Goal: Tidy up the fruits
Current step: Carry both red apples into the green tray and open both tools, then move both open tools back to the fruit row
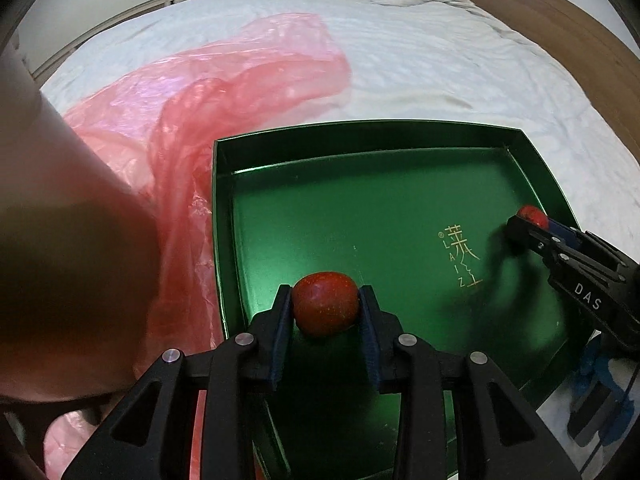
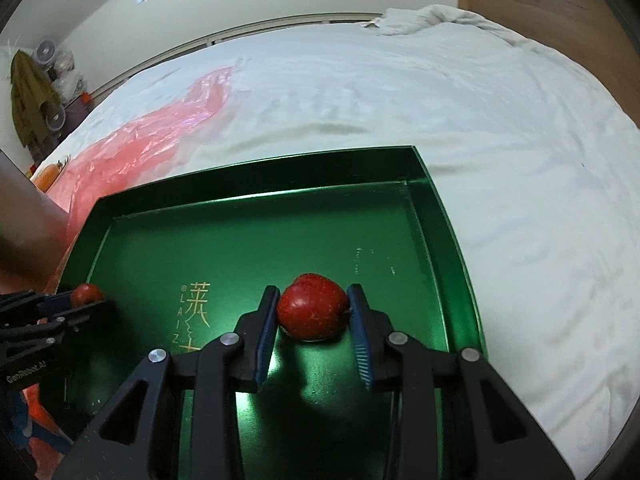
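A shallow green tray (image 1: 360,136) with gold lettering lies on a white bed. My left gripper (image 1: 326,306) is shut on a red apple (image 1: 326,304) and holds it over the tray's near left part. My right gripper (image 2: 312,308) is shut on a second red apple (image 2: 312,306) over the tray's right part. The right gripper also shows in the left wrist view (image 1: 528,224), the left one in the right wrist view (image 2: 86,298). The tray (image 2: 440,208) holds no other fruit that I can see.
A crumpled pink plastic bag (image 1: 208,92) lies on the white bedsheet (image 1: 440,60) left of the tray. A person's arm (image 1: 60,220) fills the left side. An orange object (image 2: 50,174) lies by the bag's far end. A wooden headboard (image 2: 540,12) stands at back right.
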The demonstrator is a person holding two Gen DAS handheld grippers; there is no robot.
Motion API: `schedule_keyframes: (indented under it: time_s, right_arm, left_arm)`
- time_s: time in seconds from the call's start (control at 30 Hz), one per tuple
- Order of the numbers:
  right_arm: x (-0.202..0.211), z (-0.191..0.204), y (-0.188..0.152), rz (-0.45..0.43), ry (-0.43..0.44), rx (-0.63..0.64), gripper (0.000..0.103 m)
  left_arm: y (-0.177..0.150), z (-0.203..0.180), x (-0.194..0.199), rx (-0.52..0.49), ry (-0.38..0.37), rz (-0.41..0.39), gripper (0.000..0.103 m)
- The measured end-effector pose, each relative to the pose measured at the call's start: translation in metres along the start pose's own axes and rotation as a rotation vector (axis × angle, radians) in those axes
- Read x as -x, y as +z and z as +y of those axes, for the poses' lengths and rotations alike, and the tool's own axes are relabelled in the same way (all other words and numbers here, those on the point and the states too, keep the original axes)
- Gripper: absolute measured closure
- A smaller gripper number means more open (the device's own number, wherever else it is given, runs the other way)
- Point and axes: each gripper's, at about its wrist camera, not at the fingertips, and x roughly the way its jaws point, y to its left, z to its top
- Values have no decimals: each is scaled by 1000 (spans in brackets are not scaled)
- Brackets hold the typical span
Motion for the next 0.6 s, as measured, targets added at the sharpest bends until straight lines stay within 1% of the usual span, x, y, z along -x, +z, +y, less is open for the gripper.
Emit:
schedule_keyframes:
  time_s: [0.07,0.1,0.13,0.17,0.2,0.23,0.27,0.3,0.43,0.6]
  right_arm:
    - [-3,3,3,6,-9,28,42]
    - [-3,4,3,9,-13,37,37]
    - [-3,5,3,14,-18,42,27]
    - [-2,5,3,21,-25,44,8]
    - [-2,4,3,29,-38,43,1]
    - [0,3,2,35,-49,41,0]
    - [2,2,1,38,-54,37,0]
    - [6,0,-1,41,-64,32,0]
    - [28,-2,-5,34,-88,6,0]
    - [72,8,-12,8,-99,-19,0]
  left_arm:
    - [2,1,1,-4,1,10,73]
    - [2,-1,2,-5,-3,15,73]
    - [3,-1,2,-1,-9,19,72]
    - [2,-2,4,1,-16,20,69]
    - [2,-2,4,1,-23,19,62]
    - [1,-4,6,-2,-27,15,59]
    - [0,-5,8,-7,-23,9,52]
    - [-1,-6,11,-13,-17,1,50]
    - [-4,-5,28,-36,-33,-29,48]
    - [-8,-9,61,-91,-65,-93,48]
